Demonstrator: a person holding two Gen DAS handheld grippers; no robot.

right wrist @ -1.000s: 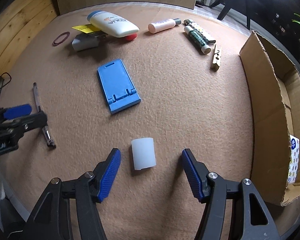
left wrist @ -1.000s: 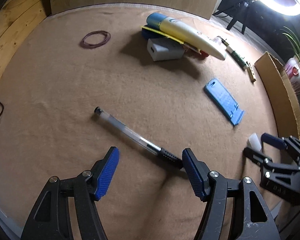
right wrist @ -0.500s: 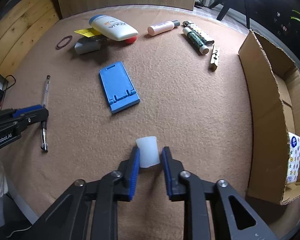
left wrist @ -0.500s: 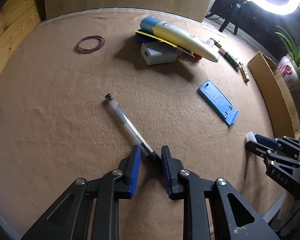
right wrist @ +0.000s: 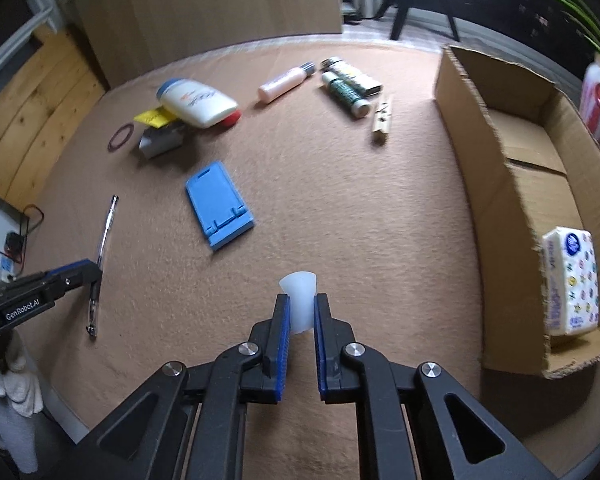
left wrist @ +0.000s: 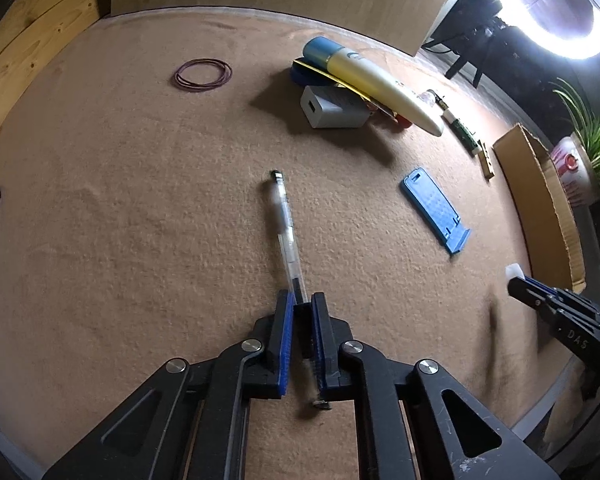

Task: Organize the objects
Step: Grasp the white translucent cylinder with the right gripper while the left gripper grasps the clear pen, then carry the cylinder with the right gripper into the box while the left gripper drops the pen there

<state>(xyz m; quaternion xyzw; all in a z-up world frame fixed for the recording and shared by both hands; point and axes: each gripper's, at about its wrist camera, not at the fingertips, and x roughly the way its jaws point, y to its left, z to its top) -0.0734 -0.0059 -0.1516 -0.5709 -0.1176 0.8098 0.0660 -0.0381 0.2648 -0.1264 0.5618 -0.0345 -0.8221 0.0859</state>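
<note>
A clear pen [left wrist: 286, 232] with a dark grip points away from me over the tan mat [left wrist: 120, 220]. My left gripper [left wrist: 301, 300] is closing tight on its grip section, and the tip pokes out below the fingers. In the right wrist view the pen [right wrist: 106, 232] and left gripper [right wrist: 94, 272] show at the left. My right gripper [right wrist: 301, 300] is closing tight on a small translucent white cap [right wrist: 299, 284], squeezed between the blue pads. The left wrist view has that right gripper [left wrist: 514, 282] at the right edge with the white cap [left wrist: 514, 270].
An open cardboard box [right wrist: 500, 168] on the right holds a tissue pack [right wrist: 572, 280]. On the mat lie a blue phone stand [right wrist: 220, 204], a lotion tube [right wrist: 198, 102] over a grey charger [right wrist: 160, 142], a rubber band [right wrist: 121, 136], a pink tube [right wrist: 284, 82], two green tubes [right wrist: 346, 90] and a clothespin [right wrist: 382, 118].
Both grippers went from wide open to shut, the left on the pen, the right on the white cap. The pen swung to point straight away. The right gripper shifted toward the box.
</note>
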